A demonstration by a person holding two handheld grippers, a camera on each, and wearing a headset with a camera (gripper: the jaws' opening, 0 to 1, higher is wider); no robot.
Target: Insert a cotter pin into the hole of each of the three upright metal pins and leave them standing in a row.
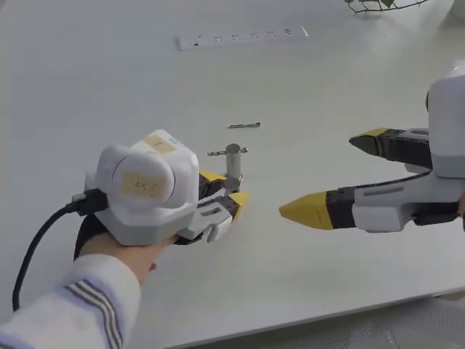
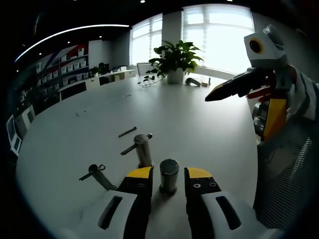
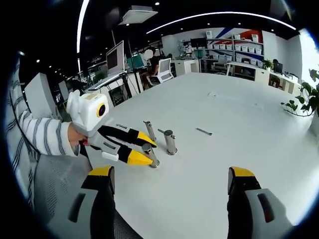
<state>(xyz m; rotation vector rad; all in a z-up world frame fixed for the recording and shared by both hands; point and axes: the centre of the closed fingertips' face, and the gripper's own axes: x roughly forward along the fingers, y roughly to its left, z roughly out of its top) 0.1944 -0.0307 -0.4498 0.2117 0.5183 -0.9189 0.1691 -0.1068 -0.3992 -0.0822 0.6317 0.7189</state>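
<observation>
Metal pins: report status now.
Left gripper open, straddling bare metal pin, not clamped. Right gripper open, empty. Second pin and third pin cottered. Spare cotter pin loose on table, clear of work.

L claw [image 1: 224, 190] body hides pin [image 2: 169, 174]; R claw [image 1: 316, 176] cropped.

Metal pins [image 2: 143, 149] on table [image 2: 199, 124] (loose cotter pin [image 2: 127, 132] behind).
</observation>
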